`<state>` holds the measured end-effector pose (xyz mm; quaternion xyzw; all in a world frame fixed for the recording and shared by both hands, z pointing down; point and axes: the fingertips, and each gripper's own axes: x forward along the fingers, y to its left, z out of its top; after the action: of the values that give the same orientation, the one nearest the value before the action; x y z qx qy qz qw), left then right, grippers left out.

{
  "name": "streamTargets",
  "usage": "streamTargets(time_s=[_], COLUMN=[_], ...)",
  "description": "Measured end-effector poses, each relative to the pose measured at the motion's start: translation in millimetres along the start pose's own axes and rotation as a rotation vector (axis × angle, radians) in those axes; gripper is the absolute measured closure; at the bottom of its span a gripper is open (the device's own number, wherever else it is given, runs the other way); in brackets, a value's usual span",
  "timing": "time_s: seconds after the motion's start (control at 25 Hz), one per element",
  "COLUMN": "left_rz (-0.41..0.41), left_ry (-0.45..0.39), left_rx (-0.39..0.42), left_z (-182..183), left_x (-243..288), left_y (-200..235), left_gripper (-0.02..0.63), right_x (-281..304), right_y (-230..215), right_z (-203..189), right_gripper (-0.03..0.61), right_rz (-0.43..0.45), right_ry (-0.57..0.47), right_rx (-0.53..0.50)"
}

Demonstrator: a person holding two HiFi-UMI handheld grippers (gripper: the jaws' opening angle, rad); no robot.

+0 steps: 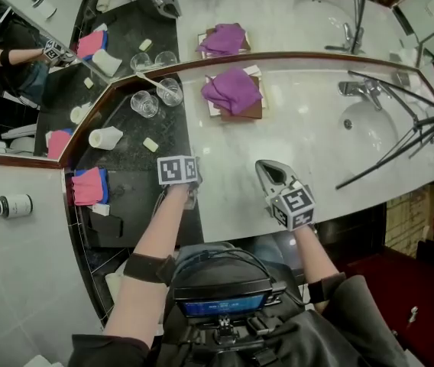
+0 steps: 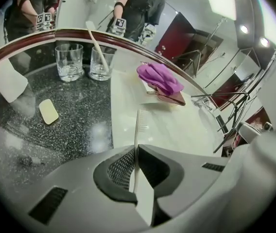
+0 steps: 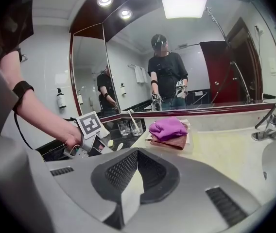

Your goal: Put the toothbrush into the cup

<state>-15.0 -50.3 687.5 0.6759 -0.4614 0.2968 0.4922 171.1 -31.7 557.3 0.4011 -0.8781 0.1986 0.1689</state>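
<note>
— Since we have the toothbrush (image 2: pixel 137 127) pinched by its handle in our left gripper (image 2: pixel 136 153), jaws clamped on it and the bristle end out ahead over the pale counter (image 2: pixel 177 130), why hold it like that?
— We think a grip low on the handle leaves the long end free to tip into a cup. The empty glass (image 2: pixel 69 62) stands beside the glass with a brush in it (image 2: pixel 100 64), both back by the mirror on the dark speckled top, well apart from our toothbrush
— And our right gripper (image 3: pixel 137 152)?
— Its jaws are closed on nothing. We judge it is just kept clear, off to the side above the counter
— Can we read any writing?
— None. The cubes carry only square black-and-white patterns, the label on the bottle on the wall (image 1: pixel 11 205) is too small, and the blue screen at our chest (image 1: pixel 221 306) is a blur
</note>
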Motion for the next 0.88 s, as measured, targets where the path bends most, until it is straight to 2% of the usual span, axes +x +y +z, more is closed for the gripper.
streamTargets(time_s=[0.32,0.68,0.76,0.88], left_rz=[0.05,0.102,0.108,0.109], left_ry=[-0.011,-0.018,-0.025,-0.036], left_rx=[-0.037,-0.026,-0.015,0.004], left_z=[-8.9,-12.2,-10.7,-9.0], left_x=[15.3,18.1,17.8,17.6], left_y=[7.8,15.7,16.2,15.9], left_gripper=[0.599,0.59,0.485,0.437], right_x=[-7.3,-13.9,-14.0,-14.0], right_y=[-8.4,-12.2,-12.4,-12.8], right_z=[-12.3,-17.2,-18.3,-20.8], right_gripper=[0.56,0.56,0.56,0.56], right_rz=[-0.02,-0.03,-0.03,-0.03], right_ry=[0.017,0.022,0.025,0.027], right_rx=[0.012,0.02,0.021,0.021])
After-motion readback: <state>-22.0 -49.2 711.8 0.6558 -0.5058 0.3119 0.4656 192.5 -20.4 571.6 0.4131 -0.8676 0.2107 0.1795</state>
